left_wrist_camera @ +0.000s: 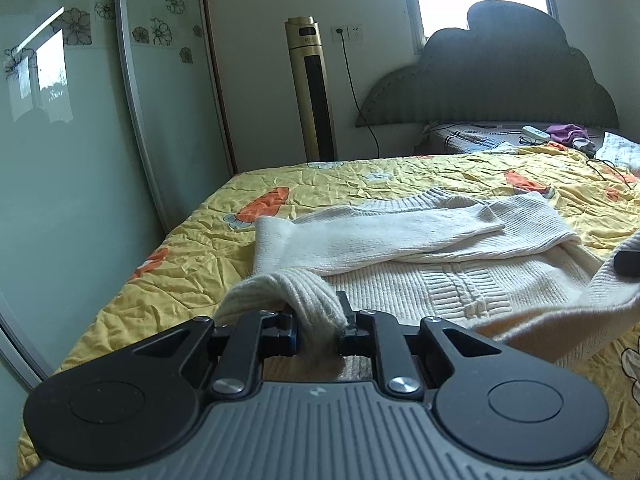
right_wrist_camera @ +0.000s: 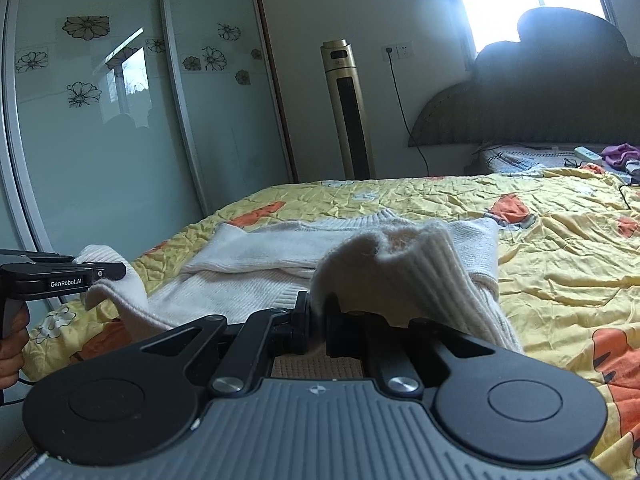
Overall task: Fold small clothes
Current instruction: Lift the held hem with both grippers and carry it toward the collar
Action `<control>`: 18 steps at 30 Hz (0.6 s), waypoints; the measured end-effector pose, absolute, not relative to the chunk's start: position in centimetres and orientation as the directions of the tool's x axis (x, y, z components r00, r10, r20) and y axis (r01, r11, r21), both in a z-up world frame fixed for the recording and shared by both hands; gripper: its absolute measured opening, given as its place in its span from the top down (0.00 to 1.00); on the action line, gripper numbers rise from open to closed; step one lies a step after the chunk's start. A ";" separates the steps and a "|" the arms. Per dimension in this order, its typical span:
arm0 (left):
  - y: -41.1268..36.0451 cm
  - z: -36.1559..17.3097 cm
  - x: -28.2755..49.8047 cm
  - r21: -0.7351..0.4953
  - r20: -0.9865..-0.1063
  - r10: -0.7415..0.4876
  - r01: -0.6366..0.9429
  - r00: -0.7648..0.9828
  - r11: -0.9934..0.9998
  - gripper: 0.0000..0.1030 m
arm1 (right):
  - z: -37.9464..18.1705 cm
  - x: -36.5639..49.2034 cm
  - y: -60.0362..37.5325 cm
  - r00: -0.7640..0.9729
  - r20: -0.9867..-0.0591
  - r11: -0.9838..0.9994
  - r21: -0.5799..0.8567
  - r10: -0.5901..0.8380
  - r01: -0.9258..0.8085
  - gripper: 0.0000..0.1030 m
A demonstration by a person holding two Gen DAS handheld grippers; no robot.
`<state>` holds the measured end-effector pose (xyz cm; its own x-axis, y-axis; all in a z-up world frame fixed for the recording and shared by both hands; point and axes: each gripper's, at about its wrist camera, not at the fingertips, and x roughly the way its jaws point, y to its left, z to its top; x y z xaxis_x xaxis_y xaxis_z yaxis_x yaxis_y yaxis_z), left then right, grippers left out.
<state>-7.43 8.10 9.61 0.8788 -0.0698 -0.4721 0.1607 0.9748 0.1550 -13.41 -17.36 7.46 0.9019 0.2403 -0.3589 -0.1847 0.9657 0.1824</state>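
Left tongs point(left_wrist_camera: 318, 330) pinched tight on the ribbed hem of the cream sweater point(left_wrist_camera: 420, 240), lifting that edge off the yellow quilt point(left_wrist_camera: 192, 256). Right tongs point(right_wrist_camera: 318, 326) clamped on another ribbed hem bunch, cloth draped over toward 3 o'clock. The sweater lies spread on the bed, a sleeve folded across it at 12 o'clock. Gold tower fan point(right_wrist_camera: 348, 112) stands by the wall at 12.

Left gripper point(left_wrist_camera: 318, 330): jaws closed on the ribbed hem of a cream knitted sweater point(left_wrist_camera: 420, 248), lifted clear of the bed point(left_wrist_camera: 208, 248). One sleeve lies folded across the body. Yellow carrot-print quilt beneath.
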 end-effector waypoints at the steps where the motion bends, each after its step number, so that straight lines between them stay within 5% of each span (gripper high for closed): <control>1: 8.0 9.6 -7.5 0.161 -0.470 -0.068 0.161 0.880 0.974 0.84 | 7.5 -13.4 -17.3 0.904 -0.357 0.968 0.174 0.234 -0.182 0.90; 18: 7.6 10.2 -5.2 0.171 -0.435 -0.041 0.127 0.899 0.977 0.84 | 8.1 -11.9 -16.5 0.942 -0.300 0.987 0.089 0.154 -0.133 0.91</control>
<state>-5.25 7.56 10.25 0.8993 -0.0411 -0.4353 0.1272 0.9771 0.1707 -11.90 -16.46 8.07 0.9415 0.1536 -0.2999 -0.1327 0.9872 0.0889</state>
